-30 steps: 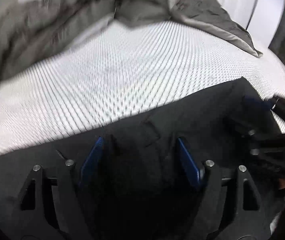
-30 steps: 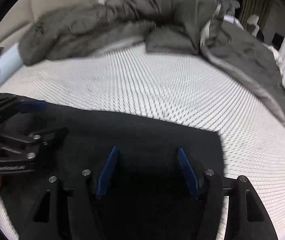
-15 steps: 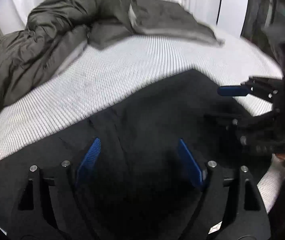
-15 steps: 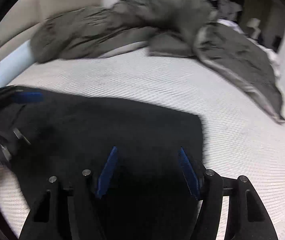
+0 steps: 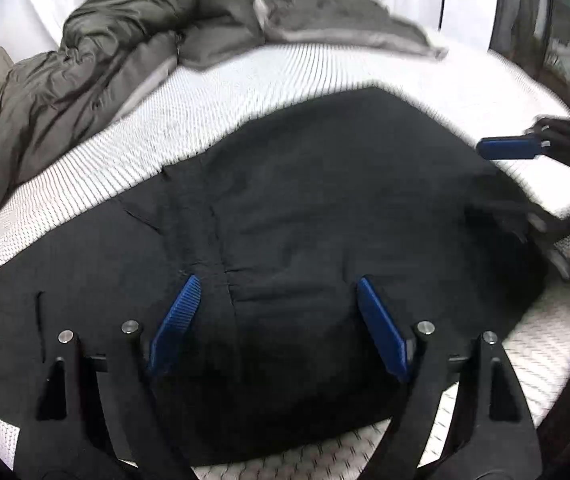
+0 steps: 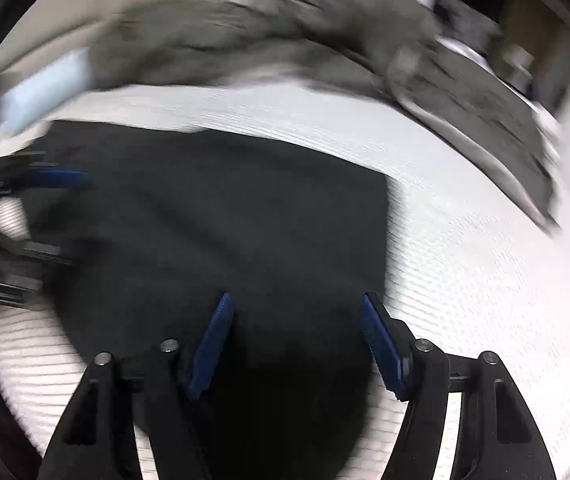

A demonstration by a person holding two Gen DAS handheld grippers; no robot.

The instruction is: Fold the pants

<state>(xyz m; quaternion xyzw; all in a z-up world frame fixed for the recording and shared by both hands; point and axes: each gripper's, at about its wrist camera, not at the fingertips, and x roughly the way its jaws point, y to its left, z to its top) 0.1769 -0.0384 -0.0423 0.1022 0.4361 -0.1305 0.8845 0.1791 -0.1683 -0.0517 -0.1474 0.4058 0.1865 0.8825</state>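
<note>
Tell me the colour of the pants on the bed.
Black pants, plain, clearest in the left wrist view.

pants (image 5: 325, 208): black matt cloth | bed (image 5: 285, 68): white ribbed weave | duvet (image 5: 85, 80): grey creased fabric | pads (image 5: 177, 324): blue ridged

Both wrist cams sit behind their own blue pads, tilted steeply down, close over the black pants (image 5: 325, 208) on the white mattress (image 5: 245, 80). Left view faces the grey duvet (image 5: 85, 80), right gripper (image 5: 525, 184) at its right edge. Right view, blurred, shares pants, mattress, duvet
</note>
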